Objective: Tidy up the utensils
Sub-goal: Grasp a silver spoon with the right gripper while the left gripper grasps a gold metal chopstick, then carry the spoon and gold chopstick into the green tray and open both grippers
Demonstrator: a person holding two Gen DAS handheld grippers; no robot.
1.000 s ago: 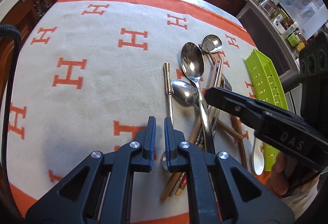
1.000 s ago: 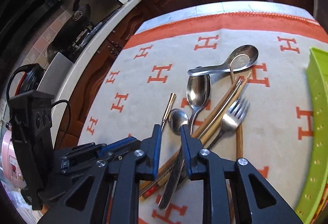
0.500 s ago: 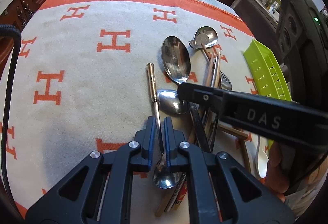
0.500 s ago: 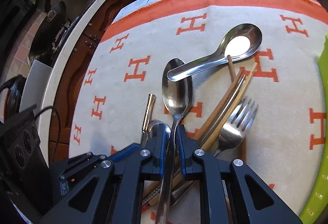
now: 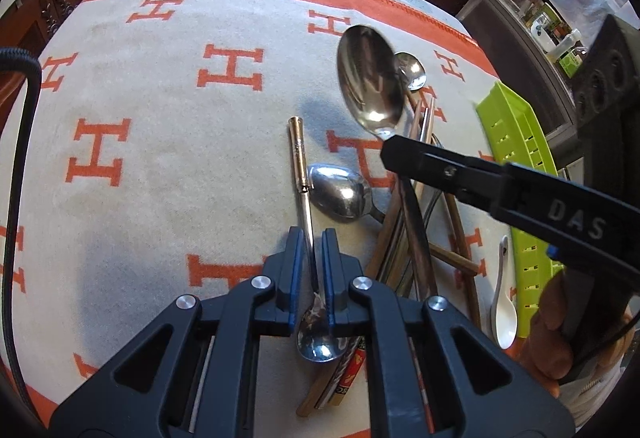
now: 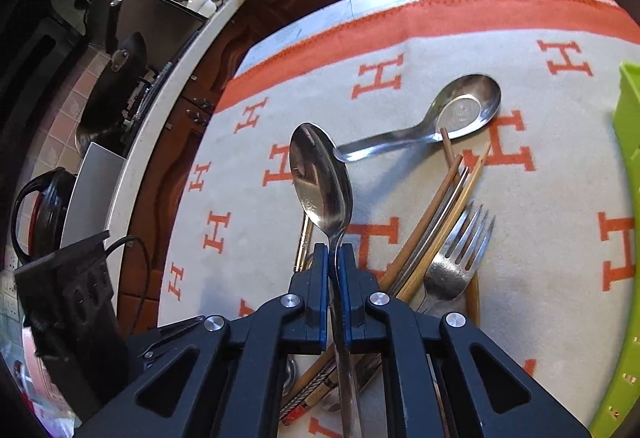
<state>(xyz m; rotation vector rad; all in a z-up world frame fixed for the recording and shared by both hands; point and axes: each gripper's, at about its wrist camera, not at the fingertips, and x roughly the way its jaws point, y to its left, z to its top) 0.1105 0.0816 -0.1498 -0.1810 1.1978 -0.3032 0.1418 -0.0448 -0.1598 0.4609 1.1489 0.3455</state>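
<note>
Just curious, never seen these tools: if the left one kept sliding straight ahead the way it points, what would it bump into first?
Probably nothing soon. The left gripper straddles the gold-handled spoon, whose handle runs straight ahead; past its tip is bare blanket. Depth is uncertain.

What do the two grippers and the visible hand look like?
Both the left gripper and the right gripper are matte black plastic with triangular cut-outs, silver pivot screws and blue finger pads. The right one carries white "DAS" lettering. A black braided cable trails left. The hand is bare.
</note>
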